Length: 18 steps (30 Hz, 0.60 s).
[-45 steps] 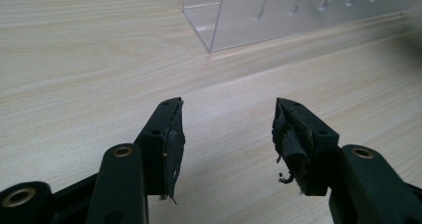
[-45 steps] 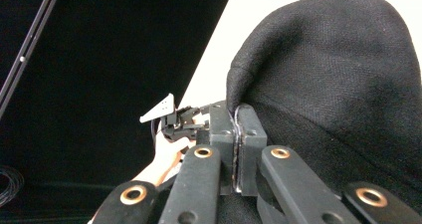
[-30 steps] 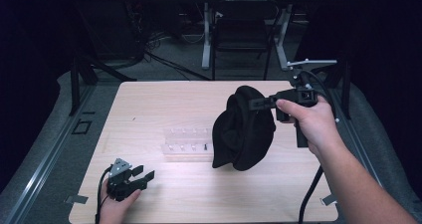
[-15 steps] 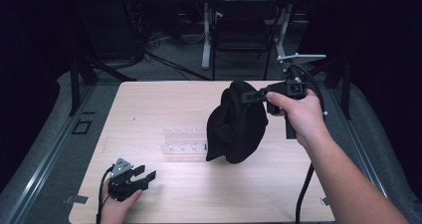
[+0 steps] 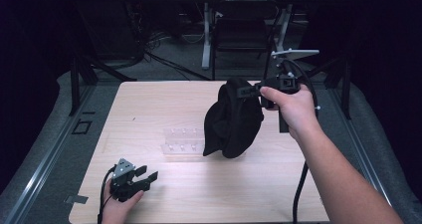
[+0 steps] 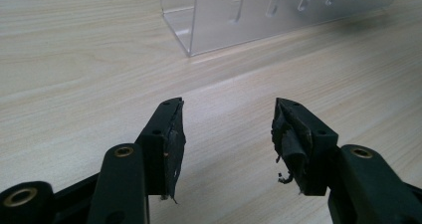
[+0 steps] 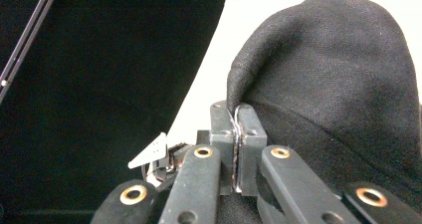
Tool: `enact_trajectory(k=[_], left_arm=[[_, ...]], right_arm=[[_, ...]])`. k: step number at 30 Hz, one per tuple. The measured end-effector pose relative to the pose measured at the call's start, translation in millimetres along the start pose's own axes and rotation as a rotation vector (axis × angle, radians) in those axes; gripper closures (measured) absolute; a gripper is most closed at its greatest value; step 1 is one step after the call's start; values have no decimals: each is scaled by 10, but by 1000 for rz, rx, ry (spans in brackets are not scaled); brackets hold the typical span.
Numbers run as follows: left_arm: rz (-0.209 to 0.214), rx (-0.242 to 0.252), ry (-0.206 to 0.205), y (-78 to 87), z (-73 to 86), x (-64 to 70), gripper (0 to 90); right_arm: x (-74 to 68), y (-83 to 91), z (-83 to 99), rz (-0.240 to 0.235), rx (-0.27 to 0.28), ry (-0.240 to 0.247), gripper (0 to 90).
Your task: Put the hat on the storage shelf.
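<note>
A black cloth hat [image 5: 233,120] hangs above the table, pinched at its top edge by my right gripper [image 5: 247,90], which is shut on it. In the right gripper view the jaws clamp a fold of the black fabric [image 7: 328,84], with my right gripper [image 7: 238,115] pressed tight. A clear acrylic rack [image 5: 181,141] lies on the wooden table just left of the hat. My left gripper [image 5: 148,175] rests near the front left corner, open and holding nothing. In the left gripper view my left gripper [image 6: 226,119] points toward the rack [image 6: 259,15].
The wooden table [image 5: 149,104] is ringed by a grey floor mat. A dark chair [image 5: 241,32] and white table legs stand beyond the far edge. A cable [image 5: 298,194] trails from the right gripper along the forearm.
My right gripper has carried the hat left and slightly farther back, so it now hangs beside the rack's right end. The left gripper has stayed put.
</note>
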<state>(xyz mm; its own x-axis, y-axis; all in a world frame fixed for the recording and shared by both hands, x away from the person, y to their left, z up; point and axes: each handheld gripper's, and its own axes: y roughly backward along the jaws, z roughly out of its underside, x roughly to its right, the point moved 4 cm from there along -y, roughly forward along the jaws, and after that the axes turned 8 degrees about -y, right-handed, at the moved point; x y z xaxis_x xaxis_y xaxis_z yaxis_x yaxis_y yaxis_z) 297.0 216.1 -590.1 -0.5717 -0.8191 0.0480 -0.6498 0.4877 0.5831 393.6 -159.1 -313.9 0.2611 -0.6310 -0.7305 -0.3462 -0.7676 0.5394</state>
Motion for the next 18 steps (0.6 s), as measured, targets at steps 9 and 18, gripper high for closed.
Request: enact_trajectory(k=[9, 18], left_arm=[[10, -4, -4, -7, -7, 21, 466], [6, 3, -15, -18, -26, 33, 466]], right_arm=[[46, -58, -61, 10, 3, -16, 886], [67, -142, -75, 21, 5, -16, 885]])
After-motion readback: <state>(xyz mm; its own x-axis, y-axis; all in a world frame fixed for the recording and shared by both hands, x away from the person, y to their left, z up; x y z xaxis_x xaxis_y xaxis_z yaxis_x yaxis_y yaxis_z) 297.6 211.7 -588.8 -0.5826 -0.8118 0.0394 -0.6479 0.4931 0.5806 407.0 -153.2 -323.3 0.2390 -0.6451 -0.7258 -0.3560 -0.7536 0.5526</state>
